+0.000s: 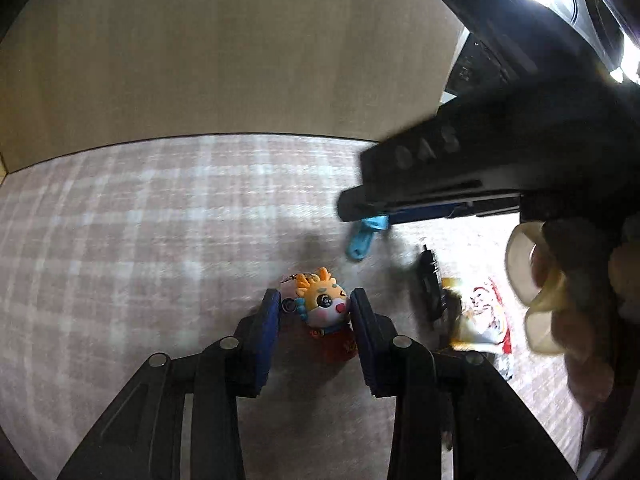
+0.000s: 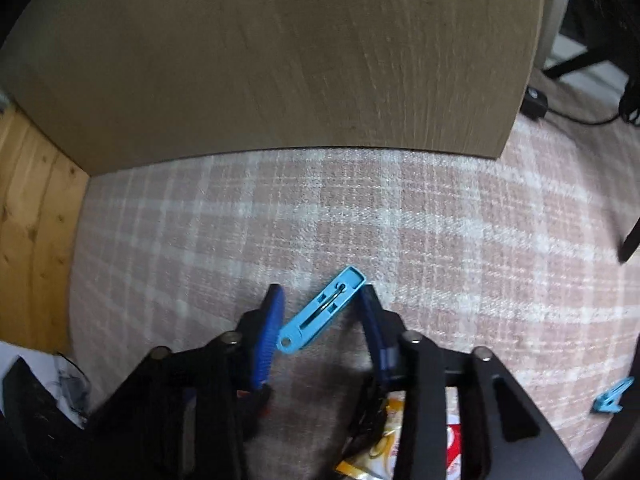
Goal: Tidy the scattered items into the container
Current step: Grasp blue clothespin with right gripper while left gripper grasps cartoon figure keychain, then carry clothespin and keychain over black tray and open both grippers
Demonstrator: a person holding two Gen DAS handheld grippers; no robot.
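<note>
A small orange-and-white dragon toy (image 1: 325, 298) lies on the pink plaid carpet (image 1: 140, 240). My left gripper (image 1: 314, 302) is shut on it, one blue pad against each side of its head. A light-blue clothespin (image 2: 320, 314) lies slantwise on the carpet between the fingers of my right gripper (image 2: 320, 292), its two ends touching the two pads. In the left wrist view the right gripper (image 1: 356, 208) reaches in from the right, with the clothespin (image 1: 366, 238) at its tips.
A black comb-like item (image 1: 430, 284) and a red, white and yellow snack packet (image 1: 484, 320) lie right of the toy. A second blue clothespin (image 2: 612, 396) lies at the far right. A brown wooden panel (image 2: 280, 60) bounds the carpet ahead, pine boards (image 2: 32, 220) the left. A gloved hand (image 1: 536, 280) holds the right gripper.
</note>
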